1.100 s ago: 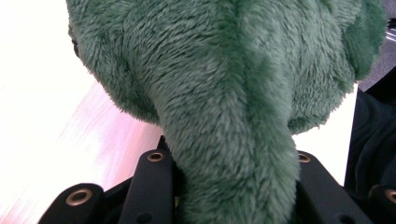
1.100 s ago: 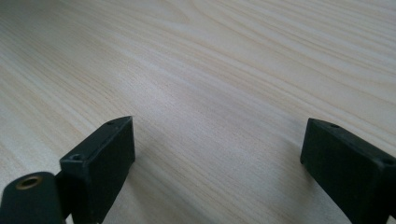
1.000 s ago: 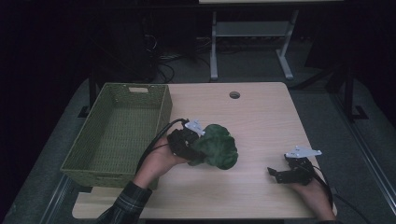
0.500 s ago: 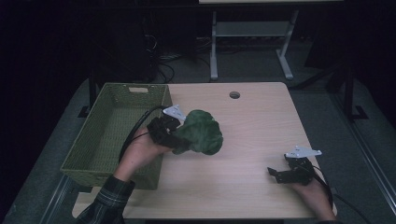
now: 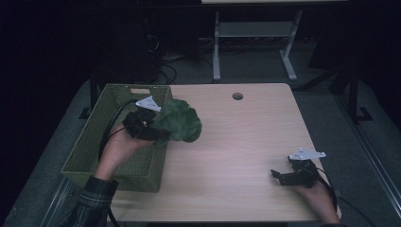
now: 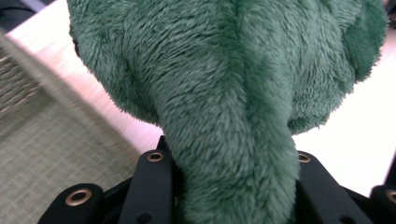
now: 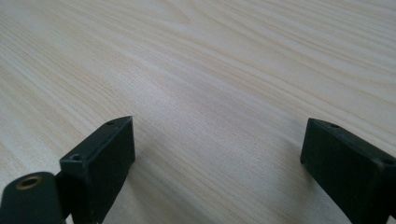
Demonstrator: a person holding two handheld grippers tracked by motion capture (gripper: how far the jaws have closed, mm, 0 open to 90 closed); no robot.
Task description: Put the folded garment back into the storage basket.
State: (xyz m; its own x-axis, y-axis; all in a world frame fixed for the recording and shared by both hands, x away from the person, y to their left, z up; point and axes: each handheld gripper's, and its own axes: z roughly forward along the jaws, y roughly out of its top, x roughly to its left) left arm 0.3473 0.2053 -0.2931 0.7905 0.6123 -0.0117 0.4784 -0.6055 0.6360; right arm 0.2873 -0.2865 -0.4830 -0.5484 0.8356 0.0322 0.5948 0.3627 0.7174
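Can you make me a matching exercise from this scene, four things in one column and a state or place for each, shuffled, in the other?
1. left gripper
2. right gripper
3. green plush toy
4. green basket

a. stands on the table's left side
b. open, low over bare wood
c. shut on soft fabric
d. held up above the basket's right rim

Pairs: 1-c, 2-b, 3-d, 4-a

surface: wooden table | on it: green woven basket, left side
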